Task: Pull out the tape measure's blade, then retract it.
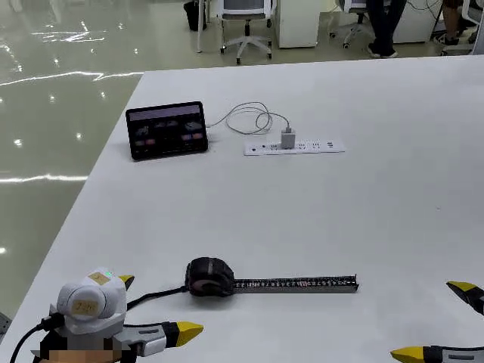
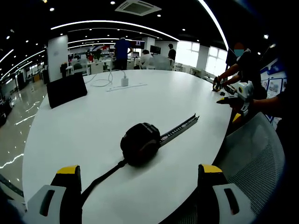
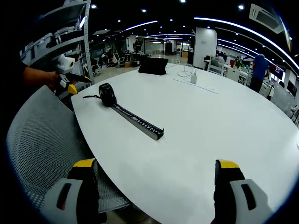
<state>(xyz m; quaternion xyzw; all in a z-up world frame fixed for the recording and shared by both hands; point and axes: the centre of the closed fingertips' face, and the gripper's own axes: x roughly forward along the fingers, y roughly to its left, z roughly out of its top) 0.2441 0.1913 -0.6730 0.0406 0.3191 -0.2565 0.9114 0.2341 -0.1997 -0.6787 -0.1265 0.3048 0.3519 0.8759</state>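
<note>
Left gripper (image 2: 139, 170), right gripper (image 3: 156, 164) both gaped wide, empty. Blade (image 1: 295, 283) lay extended from tape measure (image 1: 209, 277). Risk: unheld, tape measure could skid; blade could whip back.

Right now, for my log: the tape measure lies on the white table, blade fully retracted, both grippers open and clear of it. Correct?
No: the blade is pulled out along the table from the tape measure, as the head view shows. Left gripper and right gripper are open, clear of it.

Glossy pale floor (image 1: 45, 91) gleams beyond the white worktop's (image 1: 393, 212) far edge, office chairs (image 1: 246, 10) parked there, ceiling light strips (image 2: 112, 21) glowing overhead.
</note>
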